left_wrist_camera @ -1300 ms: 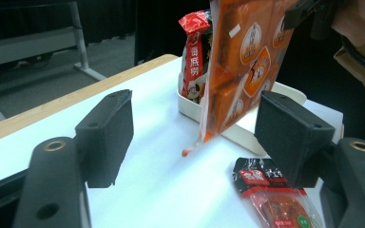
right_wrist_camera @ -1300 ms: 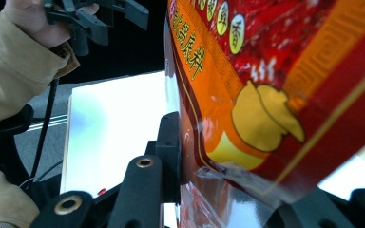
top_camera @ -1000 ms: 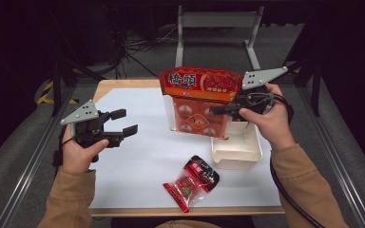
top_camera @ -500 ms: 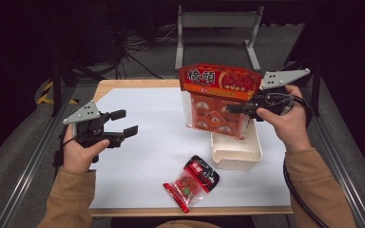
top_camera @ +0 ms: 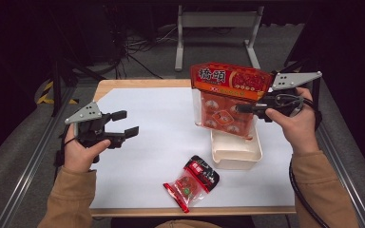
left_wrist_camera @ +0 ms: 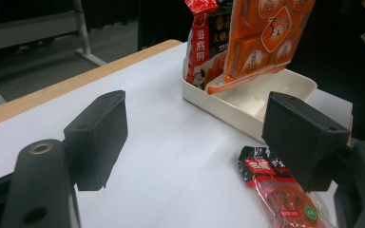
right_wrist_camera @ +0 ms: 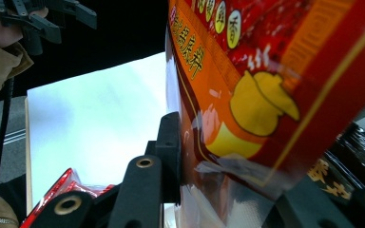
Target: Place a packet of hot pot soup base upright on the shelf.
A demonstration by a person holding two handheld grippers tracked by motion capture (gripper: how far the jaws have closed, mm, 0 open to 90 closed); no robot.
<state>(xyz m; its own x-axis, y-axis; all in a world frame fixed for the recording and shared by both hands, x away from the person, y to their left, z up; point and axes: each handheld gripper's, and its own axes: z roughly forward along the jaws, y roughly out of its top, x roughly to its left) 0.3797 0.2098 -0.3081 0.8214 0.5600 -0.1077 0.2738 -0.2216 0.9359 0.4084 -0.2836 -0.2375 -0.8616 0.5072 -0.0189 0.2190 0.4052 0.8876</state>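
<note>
While the right gripper (top_camera: 245, 108) pinches a big orange-and-red snack bag (top_camera: 228, 97) by its right edge, the bag hangs upright above the white tray (top_camera: 236, 153), its lower edge just over the tray's far end. Its film is glossy and crinkled, with a clear panel showing round pieces. The tray is a shallow, smooth plastic rectangle near the table's right edge. Another packet (left_wrist_camera: 204, 42) stands inside the tray at its far end. Left of it lies a wide bare stretch of white sheet (top_camera: 157, 128). The left gripper (top_camera: 125, 123) hovers there, jaws wide apart and holding nothing. A small red, shiny packet (top_camera: 192, 180) lies flat near the front edge, apart from the tray.
</note>
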